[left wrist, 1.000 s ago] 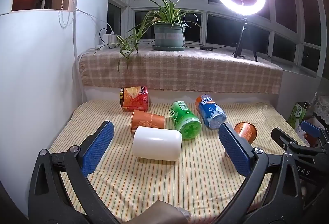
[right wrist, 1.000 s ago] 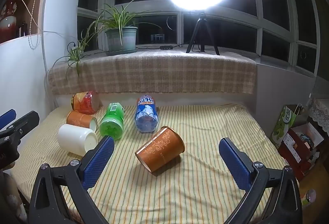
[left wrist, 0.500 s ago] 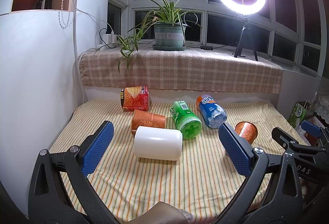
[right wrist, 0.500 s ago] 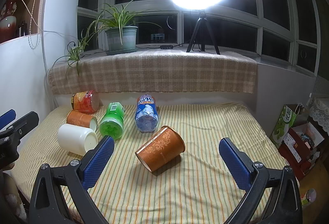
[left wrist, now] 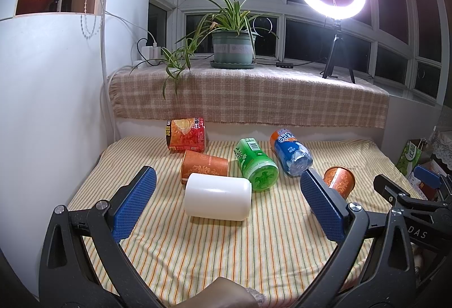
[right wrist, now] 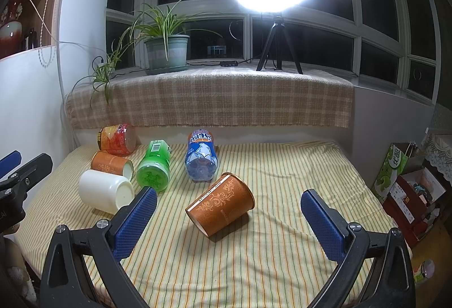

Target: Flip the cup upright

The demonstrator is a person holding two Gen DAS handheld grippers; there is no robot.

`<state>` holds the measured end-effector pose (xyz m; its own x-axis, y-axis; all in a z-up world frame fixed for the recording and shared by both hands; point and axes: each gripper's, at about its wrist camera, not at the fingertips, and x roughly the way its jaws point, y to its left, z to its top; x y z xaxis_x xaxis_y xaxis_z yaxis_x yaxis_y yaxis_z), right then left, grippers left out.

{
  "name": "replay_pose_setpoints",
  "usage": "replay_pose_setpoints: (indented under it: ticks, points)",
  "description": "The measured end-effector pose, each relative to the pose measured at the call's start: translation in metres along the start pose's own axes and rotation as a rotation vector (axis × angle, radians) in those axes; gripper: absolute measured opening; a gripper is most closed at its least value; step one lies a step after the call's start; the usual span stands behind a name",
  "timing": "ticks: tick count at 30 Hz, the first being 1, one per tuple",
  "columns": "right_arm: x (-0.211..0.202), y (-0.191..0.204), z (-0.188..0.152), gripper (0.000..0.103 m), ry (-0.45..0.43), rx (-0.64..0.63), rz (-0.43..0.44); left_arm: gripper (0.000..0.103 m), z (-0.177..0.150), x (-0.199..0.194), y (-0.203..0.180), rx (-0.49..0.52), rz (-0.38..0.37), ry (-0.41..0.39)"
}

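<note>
- While nothing is gripped, the right hand-held gripper [right wrist: 228,220] is held with jaws spread wide above the striped yellow cloth-covered bench [right wrist: 282,172].
- An orange patterned paper cup [right wrist: 220,205] is seen lying on its side between those jaws, apart from both pads.
- The left hand-held gripper [left wrist: 226,203] is likewise kept wide open and empty, with a white plastic cylindrical cup [left wrist: 217,200] lying sideways ahead of it.
- A green bottle [right wrist: 154,165] and a blue bottle [right wrist: 201,157] are laid behind.
</note>
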<state>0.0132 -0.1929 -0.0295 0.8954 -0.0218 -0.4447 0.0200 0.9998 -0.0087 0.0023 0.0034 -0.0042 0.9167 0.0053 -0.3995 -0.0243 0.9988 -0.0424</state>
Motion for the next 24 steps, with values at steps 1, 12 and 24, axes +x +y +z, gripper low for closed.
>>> replay_pose_setpoints:
  ticks: [1, 12, 24]
  points:
    - [0.0, 0.0, 0.0, 0.103, 0.0, 0.001, 0.0, 0.103, 0.0, 0.0, 0.0, 0.0, 0.0, 0.0]
    - [0.0, 0.001, 0.002, 0.103, 0.002, 0.001, 0.001, 0.103, 0.0, 0.0, 0.001, 0.002, 0.003, 0.002]
    - [0.002, 0.008, 0.01, 0.103, 0.007, -0.007, 0.015, 0.103, -0.002, 0.001, 0.008, 0.006, 0.019, 0.005]
